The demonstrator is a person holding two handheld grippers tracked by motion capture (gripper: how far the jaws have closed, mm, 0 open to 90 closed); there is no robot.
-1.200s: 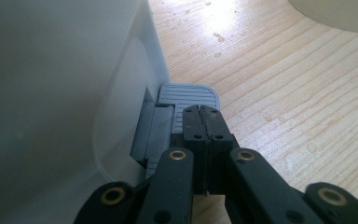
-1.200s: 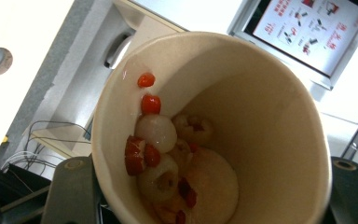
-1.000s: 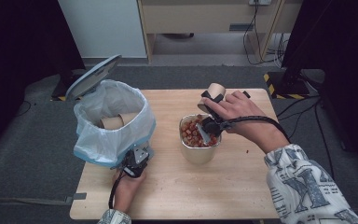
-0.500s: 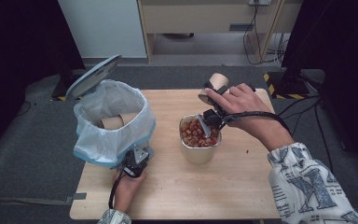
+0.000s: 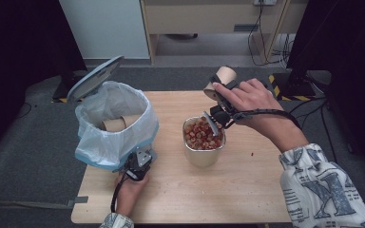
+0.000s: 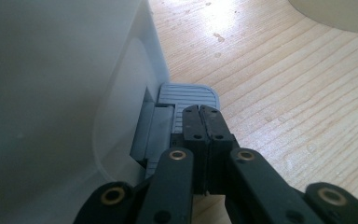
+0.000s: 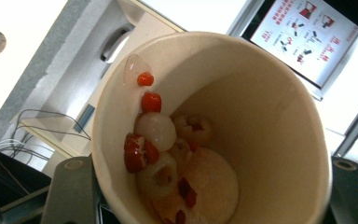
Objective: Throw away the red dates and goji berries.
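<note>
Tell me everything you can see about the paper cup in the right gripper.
The paper cup is beige, looks like plain paperboard, and is clamped in the right gripper, tilted above the metal container. Red and pale whitish food bits cling to its inner wall and bottom.

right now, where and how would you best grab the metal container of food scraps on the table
Probably by the metal container's straight side wall below the rim, coming in level from the person's side, which looks free. Its mouth is open and heaped with red and pale scraps, so a grip from above over the rim would dip into them. It stands upright on the table.
</note>
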